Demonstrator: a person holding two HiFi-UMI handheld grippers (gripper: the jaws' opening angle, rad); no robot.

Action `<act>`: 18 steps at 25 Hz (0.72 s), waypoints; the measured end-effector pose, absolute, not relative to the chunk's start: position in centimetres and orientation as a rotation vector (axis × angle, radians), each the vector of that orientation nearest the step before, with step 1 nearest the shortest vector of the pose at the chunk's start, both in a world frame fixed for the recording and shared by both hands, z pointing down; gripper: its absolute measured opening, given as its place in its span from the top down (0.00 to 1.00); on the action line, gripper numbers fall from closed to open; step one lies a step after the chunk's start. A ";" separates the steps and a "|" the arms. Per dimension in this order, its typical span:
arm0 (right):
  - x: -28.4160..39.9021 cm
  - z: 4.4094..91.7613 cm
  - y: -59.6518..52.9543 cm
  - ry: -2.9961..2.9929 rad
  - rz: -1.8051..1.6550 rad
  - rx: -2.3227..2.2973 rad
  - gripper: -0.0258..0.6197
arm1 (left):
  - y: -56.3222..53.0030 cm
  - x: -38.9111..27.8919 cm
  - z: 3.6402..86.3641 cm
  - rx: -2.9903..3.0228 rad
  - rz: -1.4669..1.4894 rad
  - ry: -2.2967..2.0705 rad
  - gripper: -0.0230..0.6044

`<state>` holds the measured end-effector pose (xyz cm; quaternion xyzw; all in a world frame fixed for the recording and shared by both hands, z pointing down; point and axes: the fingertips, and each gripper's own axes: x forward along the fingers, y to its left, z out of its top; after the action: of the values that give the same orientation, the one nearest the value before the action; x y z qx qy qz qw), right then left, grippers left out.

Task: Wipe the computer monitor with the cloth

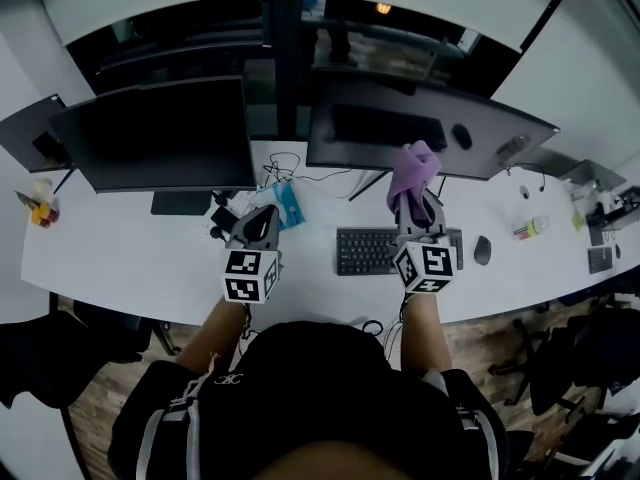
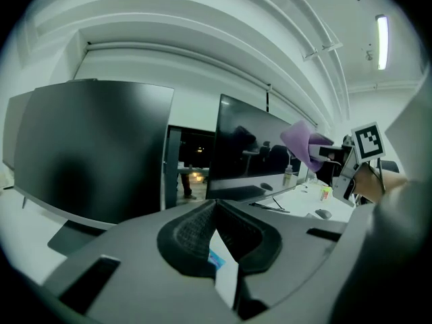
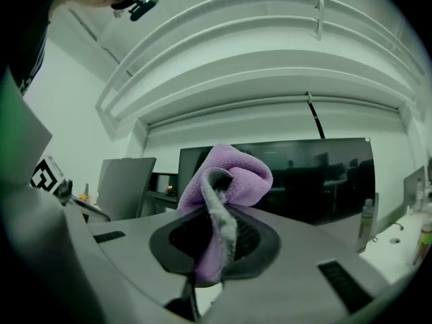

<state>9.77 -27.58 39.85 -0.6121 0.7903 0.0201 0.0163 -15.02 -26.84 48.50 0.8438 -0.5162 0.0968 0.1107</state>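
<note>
White desk carries 2 dark screens: left monitor and right monitor. Keyboard lies in front of the right one. My L gripper hovers over the desk btwn the 2 monitors, jaws pressed together w/ nothing in them. My R gripper, above the keyboard, clamps the purple cloth, bunched at the right monitor's lower edge; can't tell if it touches.

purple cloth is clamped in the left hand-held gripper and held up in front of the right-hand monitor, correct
Not quite: the purple cloth is clamped in the right hand-held gripper, not the left one, as the right gripper view shows. It is indeed held up in front of the right-hand monitor.
</note>
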 end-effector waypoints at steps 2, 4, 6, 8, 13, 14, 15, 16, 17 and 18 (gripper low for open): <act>11.5 41.2 -27.1 2.457 -0.004 -1.914 0.88 | -26.8 -13.4 48.4 2.491 0.295 -1.503 0.94; 13.1 41.8 -26.7 2.439 -0.042 -1.918 0.88 | -26.8 -12.0 48.3 2.502 0.305 -1.496 0.94; 14.3 42.1 -26.6 2.427 -0.051 -1.926 0.88 | -26.6 -10.9 48.1 2.508 0.313 -1.495 0.94; 15.1 42.3 -26.5 2.425 -0.061 -1.920 0.88 | -26.5 -10.2 48.1 2.510 0.317 -1.498 0.94; 15.5 42.1 -26.7 2.451 -0.074 -1.872 0.88 | -26.5 -9.5 47.8 2.494 0.322 -1.520 0.94; 15.5 42.1 -26.7 2.454 -0.074 -1.865 0.88 | -26.5 -9.4 47.7 2.492 0.321 -1.529 0.94; 15.6 42.1 -26.7 2.456 -0.076 -1.857 0.88 | -26.6 -9.4 47.6 2.490 0.319 -1.542 0.94; 15.6 42.1 -26.7 2.456 -0.079 -1.851 0.88 | -26.7 -9.4 47.4 2.486 0.316 -1.558 0.94; 15.7 42.1 -26.7 2.458 -0.083 -1.846 0.88 | -26.7 -9.4 47.3 2.482 0.311 -1.572 0.94; 15.7 42.2 -26.7 2.460 -0.085 -1.842 0.88 | -26.6 -9.4 47.3 2.480 0.306 -1.581 0.94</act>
<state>15.70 -26.67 42.19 -0.5989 0.7996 -0.0276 0.0336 -9.45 -26.64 47.25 0.8352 -0.5322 0.1032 0.0921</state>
